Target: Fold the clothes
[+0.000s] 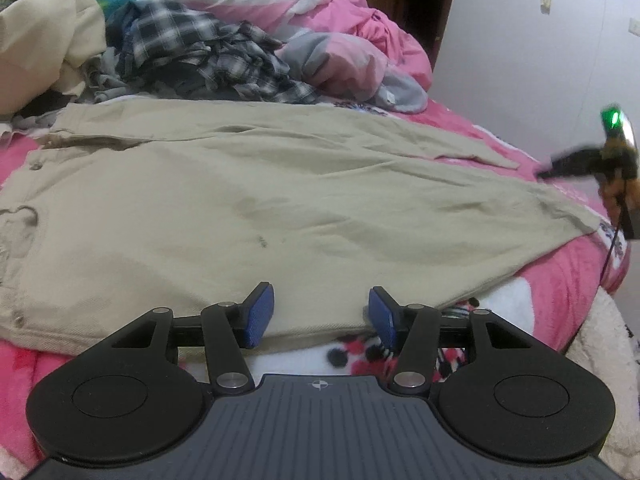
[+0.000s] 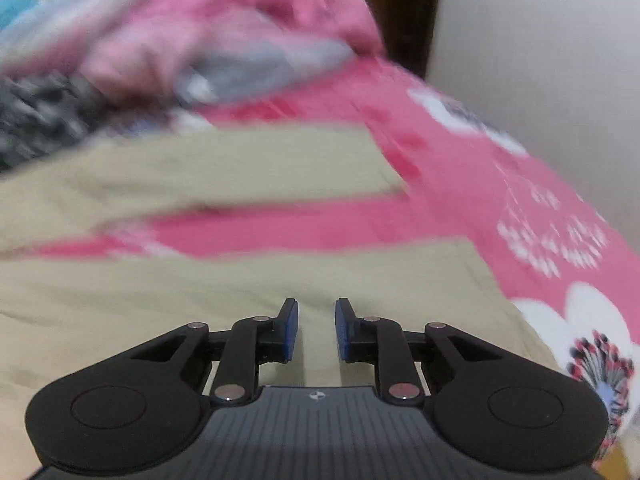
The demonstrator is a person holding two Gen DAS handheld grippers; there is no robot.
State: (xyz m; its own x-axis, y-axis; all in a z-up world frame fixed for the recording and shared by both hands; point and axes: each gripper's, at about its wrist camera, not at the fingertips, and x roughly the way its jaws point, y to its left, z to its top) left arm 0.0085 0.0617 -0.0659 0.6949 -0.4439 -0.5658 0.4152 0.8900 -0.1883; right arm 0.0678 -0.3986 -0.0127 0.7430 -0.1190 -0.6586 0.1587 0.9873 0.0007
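The trousers point(image 1: 280, 208), khaki, lie spread flat on the bed point(image 1: 560, 280), over a pink flowered cover. In the left wrist view their long axis runs across the picture: the waist, with a button and a pocket opening, is at the left edge, and the legs stretch away to the right, narrowing toward the hems. One leg lies on top of the other for most of the length; the far hem ends short of the near one.

In the right wrist view, which is blurred, the two legs point(image 2: 240, 280) show apart, with a wedge of pink cover between them that widens to the right. Both hems point to the right there.

The left tool point(image 1: 321, 316) hangs over the near edge of the trousers, its blue pads apart and nothing between them. The right tool point(image 2: 317, 330) is over the near leg, its pads a narrow gap apart, with no cloth pinched in that gap; whether they touch the cloth below I cannot tell. In the left wrist view it shows blurred at the right edge point(image 1: 592, 160), just past the hems, with a green light on it.

Behind the trousers lies a heap of clothes: a plaid shirt point(image 1: 208, 52), a beige garment point(image 1: 44, 40) to its left and a pink and grey quilt point(image 1: 352, 56) to its right.
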